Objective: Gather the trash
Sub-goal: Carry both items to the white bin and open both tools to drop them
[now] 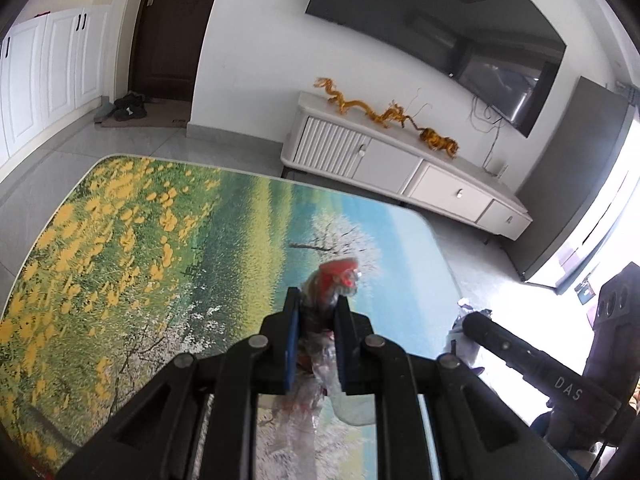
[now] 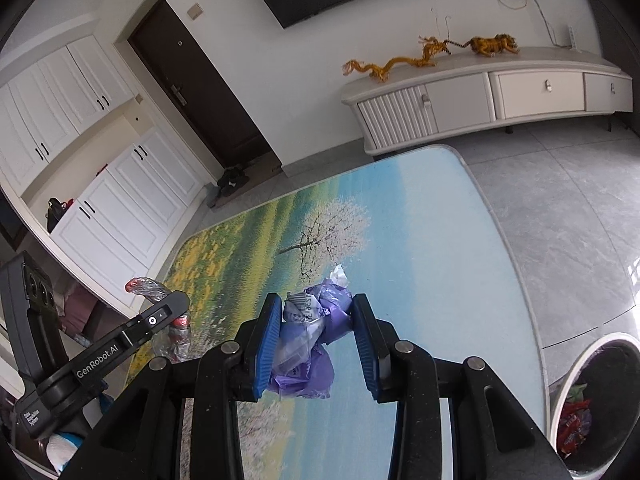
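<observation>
The left gripper (image 1: 316, 312) is closed narrowly on a crumpled clear plastic wrapper with a red end (image 1: 334, 280); the red end protrudes past the blue fingertip pads (image 1: 294, 344), and the clear remainder hangs down between the fingers. The right gripper (image 2: 316, 336) is clamped on a crumpled purple plastic wrapper (image 2: 310, 336), with a barcode patch visible at its upper left; the jaws stand moderately apart, and both pads press against the bundle. Both grippers are held above a table with a printed landscape cover (image 2: 432, 216). In the right wrist view, a white-rimmed trash bin (image 2: 560, 384) stands on the grey tiled floor just beside the table's right edge and contains coloured wrappers. A white TV cabinet (image 2: 500, 92) stands against the far wall.
</observation>
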Tool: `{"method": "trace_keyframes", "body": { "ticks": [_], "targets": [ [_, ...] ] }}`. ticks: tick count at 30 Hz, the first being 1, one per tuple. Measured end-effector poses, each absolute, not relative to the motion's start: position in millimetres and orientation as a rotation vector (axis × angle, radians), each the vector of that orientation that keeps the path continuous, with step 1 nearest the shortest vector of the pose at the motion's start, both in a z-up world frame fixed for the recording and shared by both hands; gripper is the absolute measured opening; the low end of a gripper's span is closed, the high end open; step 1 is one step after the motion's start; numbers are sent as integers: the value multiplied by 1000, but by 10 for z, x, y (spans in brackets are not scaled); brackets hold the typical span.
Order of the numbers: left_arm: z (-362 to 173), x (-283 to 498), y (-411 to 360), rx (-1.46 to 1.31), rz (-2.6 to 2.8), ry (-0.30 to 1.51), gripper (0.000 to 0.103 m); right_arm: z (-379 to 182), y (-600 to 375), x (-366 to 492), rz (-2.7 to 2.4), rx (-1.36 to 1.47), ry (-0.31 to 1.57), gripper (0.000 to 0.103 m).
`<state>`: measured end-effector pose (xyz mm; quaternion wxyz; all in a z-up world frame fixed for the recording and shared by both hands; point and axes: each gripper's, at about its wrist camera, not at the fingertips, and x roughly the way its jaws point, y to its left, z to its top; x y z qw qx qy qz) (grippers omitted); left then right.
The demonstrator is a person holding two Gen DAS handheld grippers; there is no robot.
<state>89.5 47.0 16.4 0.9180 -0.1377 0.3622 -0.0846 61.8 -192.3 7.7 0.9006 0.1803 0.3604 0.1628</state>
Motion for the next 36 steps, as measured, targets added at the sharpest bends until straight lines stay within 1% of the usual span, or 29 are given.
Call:
{"method": "trace_keyframes", "body": {
  "ticks": [12,20,27,36],
  "targets": [
    [622,490,299,-305,-267,671,14,451,-2371,54,290,417,619,34],
    [845,334,20,-307,-367,642,14,653,-2781,-290,220,436,526,34],
    [878,269,-574,-245,-475,672,14,669,-3238,-535,146,463,474,34],
    [633,251,-1646,-136,-624,794,14,341,-4018,-818,-17,541,477,34]
  ]
}}
